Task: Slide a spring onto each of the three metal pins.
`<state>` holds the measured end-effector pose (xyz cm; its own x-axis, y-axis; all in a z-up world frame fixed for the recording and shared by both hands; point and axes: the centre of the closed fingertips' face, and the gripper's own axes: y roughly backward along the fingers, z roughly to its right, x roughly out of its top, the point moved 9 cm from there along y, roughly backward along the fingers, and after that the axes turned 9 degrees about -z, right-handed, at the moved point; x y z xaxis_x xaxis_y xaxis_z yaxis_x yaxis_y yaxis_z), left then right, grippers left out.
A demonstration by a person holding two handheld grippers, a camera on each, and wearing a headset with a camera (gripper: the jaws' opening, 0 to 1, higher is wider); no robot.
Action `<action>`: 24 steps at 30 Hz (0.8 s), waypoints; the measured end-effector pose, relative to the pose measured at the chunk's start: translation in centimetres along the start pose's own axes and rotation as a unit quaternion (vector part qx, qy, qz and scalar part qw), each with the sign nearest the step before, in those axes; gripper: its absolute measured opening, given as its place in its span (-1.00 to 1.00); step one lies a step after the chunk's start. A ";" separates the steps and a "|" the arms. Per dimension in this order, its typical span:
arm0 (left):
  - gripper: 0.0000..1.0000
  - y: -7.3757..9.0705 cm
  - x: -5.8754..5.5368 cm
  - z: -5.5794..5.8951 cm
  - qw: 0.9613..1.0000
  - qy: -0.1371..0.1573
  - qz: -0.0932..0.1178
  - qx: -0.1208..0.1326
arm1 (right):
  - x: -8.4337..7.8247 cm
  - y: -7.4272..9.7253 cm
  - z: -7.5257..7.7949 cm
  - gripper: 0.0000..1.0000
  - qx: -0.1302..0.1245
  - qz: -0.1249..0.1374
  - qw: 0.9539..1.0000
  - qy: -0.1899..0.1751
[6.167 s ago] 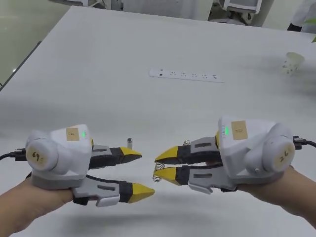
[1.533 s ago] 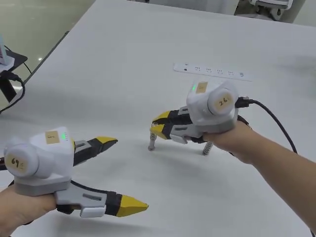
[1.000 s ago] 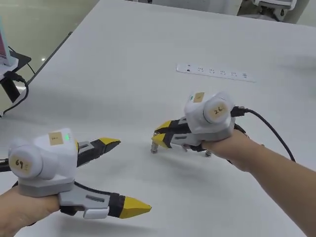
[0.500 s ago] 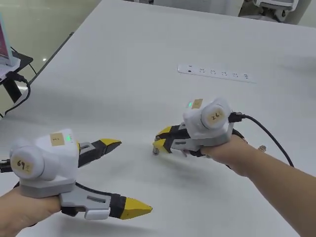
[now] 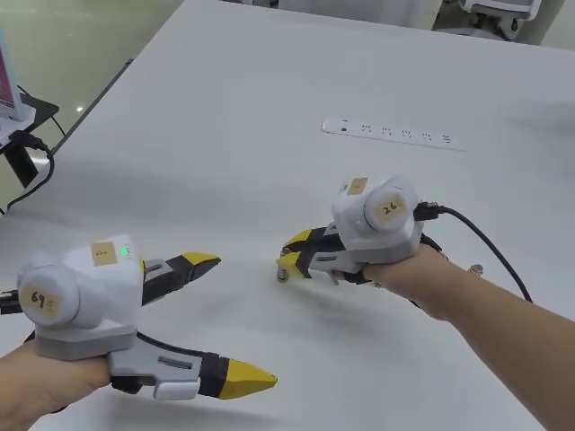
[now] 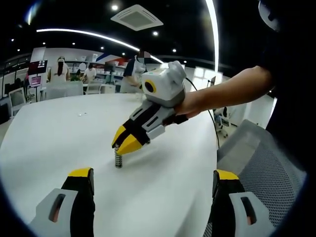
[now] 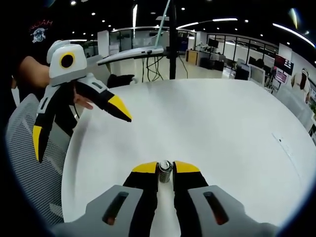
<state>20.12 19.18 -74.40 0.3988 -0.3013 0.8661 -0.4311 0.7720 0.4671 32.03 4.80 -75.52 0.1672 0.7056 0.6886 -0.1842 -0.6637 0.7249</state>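
My right gripper [image 5: 293,256] is at the middle of the white table [image 5: 234,108], tips angled down and shut on a small coil spring [image 7: 165,171]. That spring [image 6: 118,159] sits around an upright metal pin [image 5: 284,273] standing on the table just below the tips. In the left gripper view the right gripper [image 6: 127,142] presses on the spring's top. My left gripper [image 5: 225,321] hovers at the near left, jaws wide open and holding nothing; its two fingers [image 6: 81,180] frame the pin from about a hand's width away. Another small metal piece [image 5: 476,268] stands right of the right arm.
A white power strip [image 5: 393,135] lies farther back on the table. A black cable [image 5: 490,244] trails from the right gripper along the arm. The table's left edge [image 5: 108,85] drops to the floor. A mesh chair [image 6: 256,148] is behind the table.
The right gripper has sunk lower over the pin, taking the spring down along it. The left gripper has stayed open in about the same place.
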 end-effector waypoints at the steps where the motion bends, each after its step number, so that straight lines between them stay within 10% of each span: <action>1: 0.95 0.0 0.0 0.0 1.000 0.000 0.000 0.000 | 0.0 0.0 0.0 -0.80 -0.002 0.000 1.000 -0.001; 24: 0.95 -0.4 0.7 -0.2 1.000 -0.001 0.002 0.000 | 1.3 2.2 0.1 -0.53 -0.014 0.047 0.999 -0.011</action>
<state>20.69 18.76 -74.06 0.3954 -0.3002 0.8681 -0.4322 0.7731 0.4642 31.96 4.21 -73.04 0.1701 0.6349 0.7536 -0.2277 -0.7188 0.6569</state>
